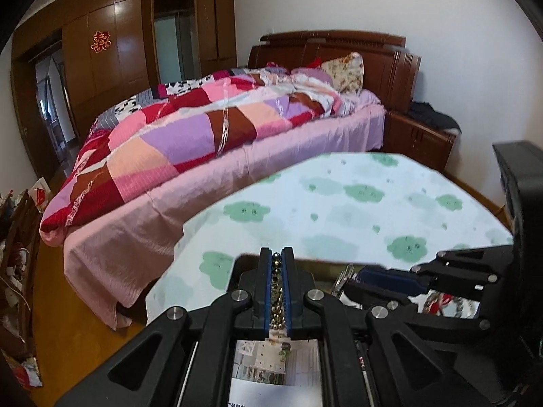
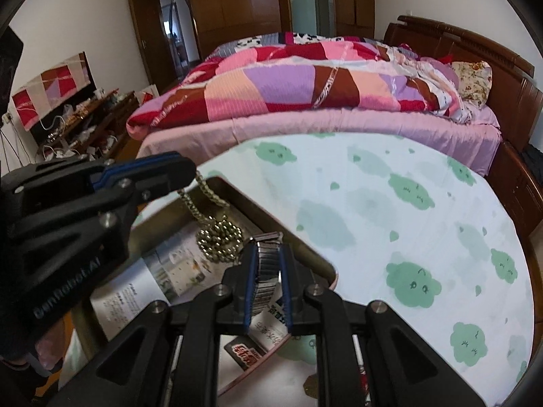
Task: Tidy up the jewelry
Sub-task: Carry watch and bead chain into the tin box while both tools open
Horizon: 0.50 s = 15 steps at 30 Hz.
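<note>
My left gripper point(image 1: 277, 252) is shut on a gold beaded necklace point(image 1: 277, 291) that runs between its blue pads. In the right wrist view the left gripper point(image 2: 188, 169) holds this necklace point(image 2: 203, 196) above a shallow metal tray point(image 2: 325, 261). The lower end is heaped on the paper lining point(image 2: 163, 271). My right gripper point(image 2: 268, 249) is shut on a silver stretch watch band point(image 2: 266, 271) over the tray's right part. The right gripper point(image 1: 364, 276) also shows low at the right of the left wrist view, beside the tray point(image 1: 322, 264).
The tray sits near the front left of a table under a white cloth with green clouds point(image 2: 407, 220). Behind it stands a bed with a patchwork quilt point(image 2: 305, 78) and a wooden headboard point(image 2: 492, 54). A cluttered low cabinet point(image 2: 85, 118) lies far left.
</note>
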Motion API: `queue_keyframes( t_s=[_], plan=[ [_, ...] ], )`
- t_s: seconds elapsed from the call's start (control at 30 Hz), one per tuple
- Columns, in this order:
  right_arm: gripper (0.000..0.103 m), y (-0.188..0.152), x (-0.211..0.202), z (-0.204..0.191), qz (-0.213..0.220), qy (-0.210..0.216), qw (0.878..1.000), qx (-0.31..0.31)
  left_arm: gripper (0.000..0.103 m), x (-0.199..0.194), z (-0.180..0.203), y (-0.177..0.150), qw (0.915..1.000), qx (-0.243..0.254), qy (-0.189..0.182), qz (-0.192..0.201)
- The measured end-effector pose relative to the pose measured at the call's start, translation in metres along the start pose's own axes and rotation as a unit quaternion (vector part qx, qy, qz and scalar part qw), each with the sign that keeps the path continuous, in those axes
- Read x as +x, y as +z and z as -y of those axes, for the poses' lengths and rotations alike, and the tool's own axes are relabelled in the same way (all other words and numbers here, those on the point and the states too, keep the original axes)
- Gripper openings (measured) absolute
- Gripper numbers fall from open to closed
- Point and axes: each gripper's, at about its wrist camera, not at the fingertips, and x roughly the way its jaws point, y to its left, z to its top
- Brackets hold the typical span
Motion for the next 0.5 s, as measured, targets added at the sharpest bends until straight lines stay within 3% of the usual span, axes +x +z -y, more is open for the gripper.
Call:
queue_keyframes(
  t_s=[0.17,0.23,0.27,0.3,0.37,0.5],
  plan=[
    [0.020,-0.002,0.000,0.006,0.003,-0.009,1.000,0.010,0.007,0.008,-0.004,-0.005,0.9998,-0.004,0.011,-0.014],
    [0.020,-0.001,-0.001,0.006,0.004,-0.010,1.000,0.012,0.017,0.008,-0.006,-0.005,0.9998,-0.009,0.012,-0.016],
    [0.022,0.000,-0.002,0.006,0.006,-0.009,1.000,0.012,0.033,0.007,-0.007,-0.006,0.9997,-0.012,0.015,-0.016],
    [0.030,0.000,-0.003,0.006,0.007,-0.008,1.000,0.012,0.055,0.007,-0.007,-0.006,0.9996,-0.014,0.019,-0.014],
    [0.044,0.000,-0.009,0.009,0.014,-0.009,1.000,0.018,0.070,0.001,-0.009,-0.007,0.9992,-0.021,0.034,0.004],
    [0.051,-0.005,-0.022,0.017,0.018,-0.001,1.000,0.025,0.072,-0.006,-0.012,-0.011,0.9992,-0.033,0.024,0.007]
  ],
)
